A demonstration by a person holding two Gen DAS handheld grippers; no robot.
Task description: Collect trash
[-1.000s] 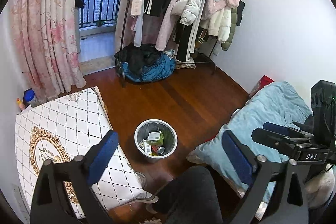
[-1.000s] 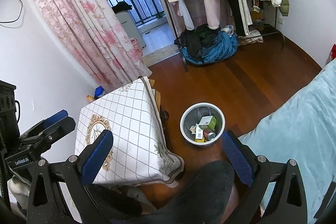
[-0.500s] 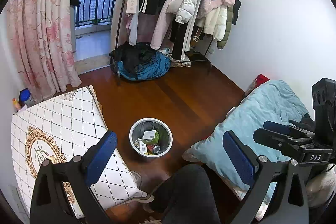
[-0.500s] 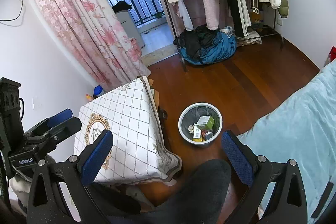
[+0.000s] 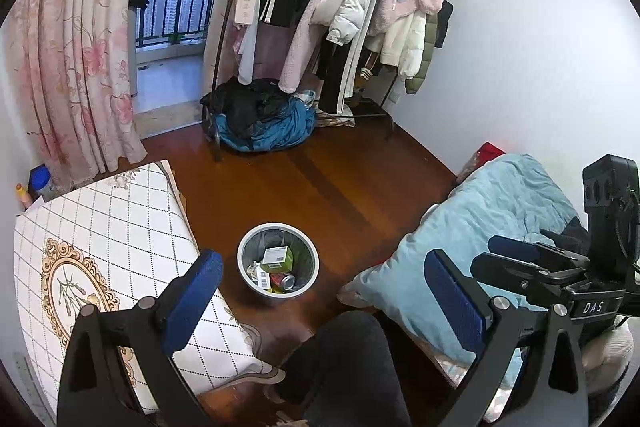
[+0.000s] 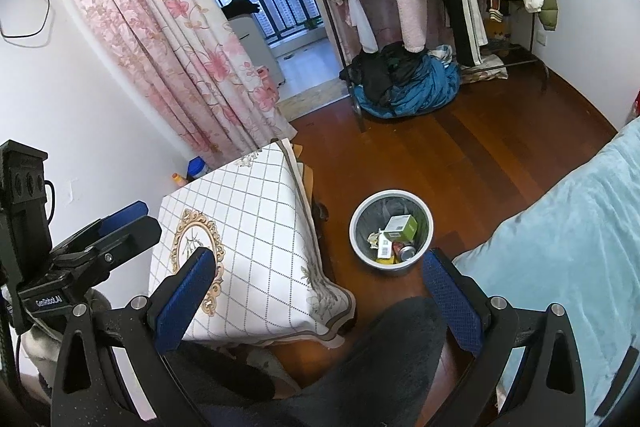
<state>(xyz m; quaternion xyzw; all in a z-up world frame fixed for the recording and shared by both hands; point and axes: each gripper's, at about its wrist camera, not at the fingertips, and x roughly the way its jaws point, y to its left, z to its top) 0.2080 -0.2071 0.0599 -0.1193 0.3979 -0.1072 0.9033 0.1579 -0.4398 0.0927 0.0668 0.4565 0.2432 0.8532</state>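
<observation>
Round grey plastic waste bin stands upright on the dark wooden floor, mouth upward, between the white quilted table cover and pale blue bedding. Inside it, a green-and-white carton lies tilted. Left gripper and right gripper both gape wide, empty.

- "das" is printed in white on the right gripper, seen from the left wrist.
- "genrobot.ai" is read on the left gripper, seen from the right wrist.
- a barcode label lies in the bin; its digits cannot be read.
</observation>
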